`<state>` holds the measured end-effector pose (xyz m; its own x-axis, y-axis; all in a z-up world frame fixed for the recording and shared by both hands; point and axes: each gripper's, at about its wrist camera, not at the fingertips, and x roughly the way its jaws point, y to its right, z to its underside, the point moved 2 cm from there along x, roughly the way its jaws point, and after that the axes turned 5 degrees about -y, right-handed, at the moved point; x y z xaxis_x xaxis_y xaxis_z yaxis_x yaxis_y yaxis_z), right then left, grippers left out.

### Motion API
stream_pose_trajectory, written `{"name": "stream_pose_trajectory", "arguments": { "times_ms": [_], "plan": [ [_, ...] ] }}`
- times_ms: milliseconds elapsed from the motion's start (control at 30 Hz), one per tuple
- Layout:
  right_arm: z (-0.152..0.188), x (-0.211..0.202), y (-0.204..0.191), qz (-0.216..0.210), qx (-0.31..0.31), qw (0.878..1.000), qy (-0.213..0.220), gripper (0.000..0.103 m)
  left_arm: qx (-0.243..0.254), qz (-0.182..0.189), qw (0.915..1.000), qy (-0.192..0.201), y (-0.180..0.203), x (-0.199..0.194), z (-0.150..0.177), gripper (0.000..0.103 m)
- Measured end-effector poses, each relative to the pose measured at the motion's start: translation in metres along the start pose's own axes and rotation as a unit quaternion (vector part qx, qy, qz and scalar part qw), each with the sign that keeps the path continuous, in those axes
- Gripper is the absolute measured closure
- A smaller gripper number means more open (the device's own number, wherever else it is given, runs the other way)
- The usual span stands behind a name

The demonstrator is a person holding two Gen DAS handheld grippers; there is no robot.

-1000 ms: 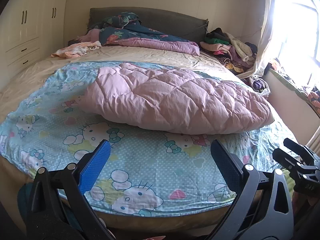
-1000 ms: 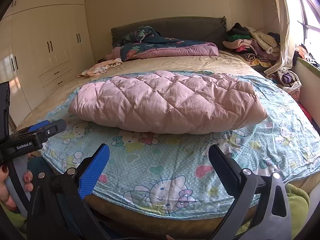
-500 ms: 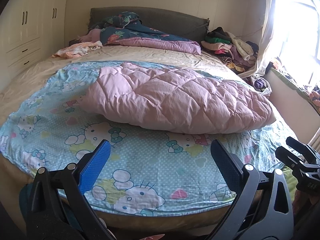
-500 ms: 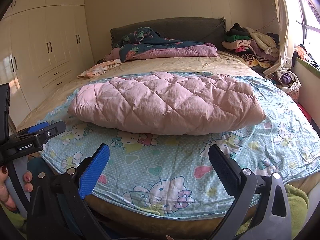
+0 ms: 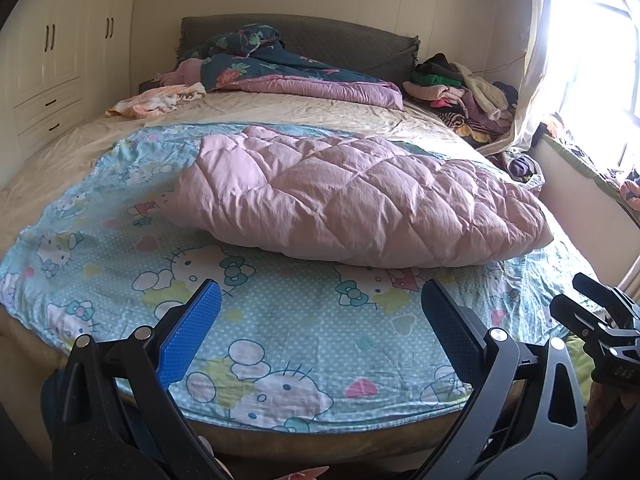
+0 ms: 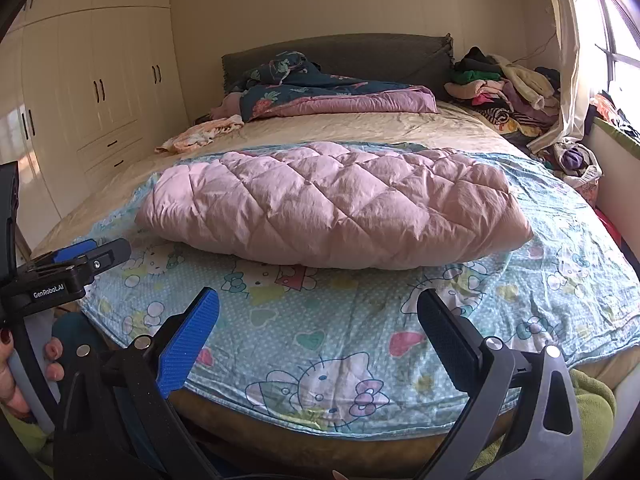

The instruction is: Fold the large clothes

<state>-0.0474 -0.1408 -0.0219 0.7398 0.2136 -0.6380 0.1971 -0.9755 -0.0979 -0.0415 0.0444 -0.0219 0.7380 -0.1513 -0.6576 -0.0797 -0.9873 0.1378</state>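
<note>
A pink quilted padded garment (image 5: 360, 200) lies folded into a long bundle on a light-blue cartoon-cat sheet (image 5: 280, 320) spread over the bed; it also shows in the right wrist view (image 6: 336, 204), on the same sheet (image 6: 320, 328). My left gripper (image 5: 320, 312) is open and empty, above the sheet's near edge, short of the garment. My right gripper (image 6: 318, 320) is open and empty, also at the near edge. Each gripper shows in the other's view: the right one (image 5: 600, 320) and the left one (image 6: 72, 264).
A dark floral duvet (image 6: 320, 92) lies against the grey headboard. A pile of clothes (image 6: 504, 88) sits at the far right by the curtain and window. A peach cloth (image 6: 200, 136) lies at the far left. White wardrobes (image 6: 92, 92) line the left wall.
Both grippers have shifted slightly; the garment sits a little differently in each view. Nothing on the bed has moved, and both grippers stay open.
</note>
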Motion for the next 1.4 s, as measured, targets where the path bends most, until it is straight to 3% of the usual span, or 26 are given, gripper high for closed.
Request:
{"name": "stream_pose_trajectory", "arguments": {
  "times_ms": [1400],
  "plan": [
    [0.0019, 0.0, -0.0004, 0.004, -0.004, 1.0, -0.002, 0.004, 0.007, -0.01, 0.9999, -0.005, -0.0056, -0.0006, 0.0012, 0.009]
  ]
}}
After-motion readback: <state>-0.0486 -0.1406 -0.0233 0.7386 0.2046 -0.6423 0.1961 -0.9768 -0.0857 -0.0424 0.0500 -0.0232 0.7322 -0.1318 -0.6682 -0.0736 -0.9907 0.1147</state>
